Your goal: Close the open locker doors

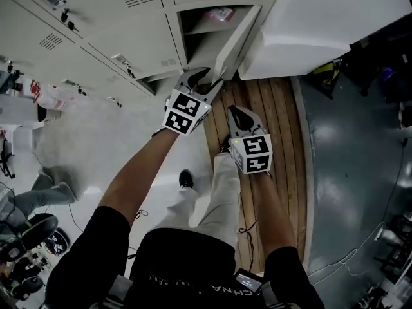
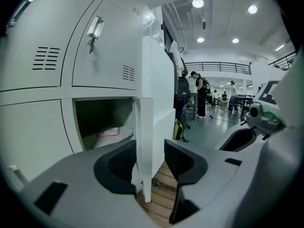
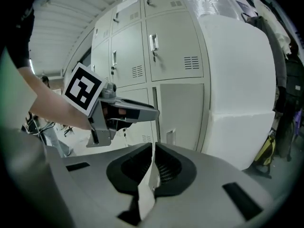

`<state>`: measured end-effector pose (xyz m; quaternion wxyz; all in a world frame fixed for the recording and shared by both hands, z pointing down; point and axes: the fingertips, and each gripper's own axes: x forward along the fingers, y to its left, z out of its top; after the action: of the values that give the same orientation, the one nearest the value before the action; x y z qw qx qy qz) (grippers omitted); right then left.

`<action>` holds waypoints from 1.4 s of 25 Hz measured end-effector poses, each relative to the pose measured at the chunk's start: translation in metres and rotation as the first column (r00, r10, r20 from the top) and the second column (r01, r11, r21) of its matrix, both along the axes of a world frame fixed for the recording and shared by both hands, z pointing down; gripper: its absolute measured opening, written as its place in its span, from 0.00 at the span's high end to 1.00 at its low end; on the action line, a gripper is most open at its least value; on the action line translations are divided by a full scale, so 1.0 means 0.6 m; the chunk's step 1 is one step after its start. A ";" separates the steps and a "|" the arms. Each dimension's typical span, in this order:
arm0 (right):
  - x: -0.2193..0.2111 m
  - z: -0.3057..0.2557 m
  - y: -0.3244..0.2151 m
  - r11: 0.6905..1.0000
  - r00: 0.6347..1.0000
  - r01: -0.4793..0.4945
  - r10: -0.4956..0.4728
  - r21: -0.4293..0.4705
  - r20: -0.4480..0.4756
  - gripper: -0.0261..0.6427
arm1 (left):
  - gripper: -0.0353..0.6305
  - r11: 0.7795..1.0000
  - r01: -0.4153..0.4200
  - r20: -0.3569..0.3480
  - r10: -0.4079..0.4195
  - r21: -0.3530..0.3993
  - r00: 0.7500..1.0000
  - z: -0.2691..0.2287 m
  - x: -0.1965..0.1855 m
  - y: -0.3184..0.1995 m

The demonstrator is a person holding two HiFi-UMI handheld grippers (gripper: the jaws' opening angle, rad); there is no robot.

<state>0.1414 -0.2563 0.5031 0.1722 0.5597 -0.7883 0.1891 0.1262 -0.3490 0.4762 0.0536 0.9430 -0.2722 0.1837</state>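
Pale grey locker door (image 2: 153, 108), upright, ajar, in bottom row

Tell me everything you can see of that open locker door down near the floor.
The open door is a flat, pale grey panel, painted metal by the look, with a folded rim along its edge. It belongs to a lower compartment and stands upright, swung out roughly square to the locker front, its bottom corner just above the wooden floor. The left claw straddles its free edge with the jaws apart, one on each side; whether either presses on it I cannot tell.
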 end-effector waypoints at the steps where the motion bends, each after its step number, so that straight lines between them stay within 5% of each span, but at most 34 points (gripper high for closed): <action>1: 0.004 0.004 -0.006 1.000 1.000 0.000 0.000 -0.002 0.004 0.90 | 0.69 1.000 0.013 0.000 -0.013 0.008 1.000 0.000 0.005 -0.008; 8: 0.019 0.037 -0.045 0.999 1.000 0.029 -0.029 -0.025 0.004 0.90 | 0.69 0.998 0.061 -0.002 -0.061 0.032 0.998 0.006 0.021 -0.045; 13: 0.015 0.068 -0.084 0.995 0.996 0.092 -0.092 -0.035 0.002 0.90 | 0.79 0.997 0.032 0.005 -0.032 0.064 0.999 0.008 0.021 -0.052; 18: 0.014 0.094 -0.132 0.982 0.983 0.185 -0.185 -0.035 0.010 0.90 | 0.80 0.998 0.006 -0.008 -0.005 0.058 1.000 0.009 0.025 -0.056; 35: 0.006 0.163 -0.220 0.861 0.862 0.501 -0.506 -0.089 -0.039 0.89 | 0.80 0.996 -0.052 0.001 0.052 0.076 0.999 0.017 0.031 -0.063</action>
<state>0.1451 -0.3880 0.6011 0.2607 0.3330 -0.8936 0.1504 0.1450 -0.3866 0.4862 0.0129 0.9512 -0.2545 0.1740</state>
